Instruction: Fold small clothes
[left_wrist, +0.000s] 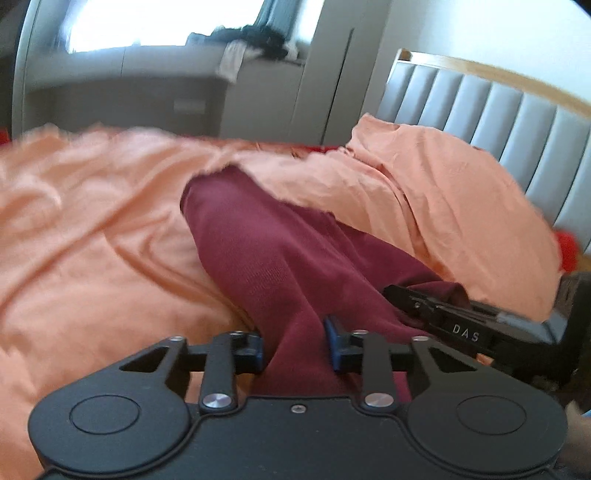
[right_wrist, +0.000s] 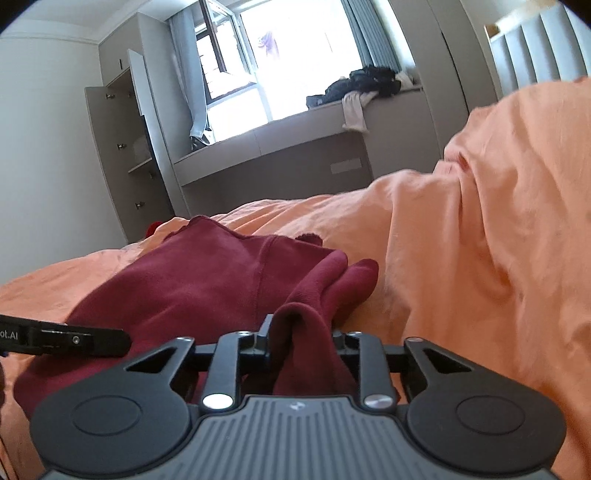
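Both of my tools are clamped on the maroon garment (right_wrist: 207, 280): left tool (left_wrist: 293, 345) pinches one bunched edge, right tool (right_wrist: 301, 345) another (cloth stretched between them), above the orange bed sheet (left_wrist: 92, 229).

The dark red garment (left_wrist: 266, 251) is a soft matt knit with a fine ribbed weave; in the right wrist view (right_wrist: 207, 280) it looks a bit fleecy. The orange bedsheet (left_wrist: 92, 229) is thin, smooth, creased cloth. Both grippers are matt black plastic with shiny metal pivot pins (left_wrist: 218, 400); the left one's fingers (left_wrist: 334, 341) carry blue pads. The headboard (left_wrist: 498, 110) is grey padded upholstery with a wooden trim.
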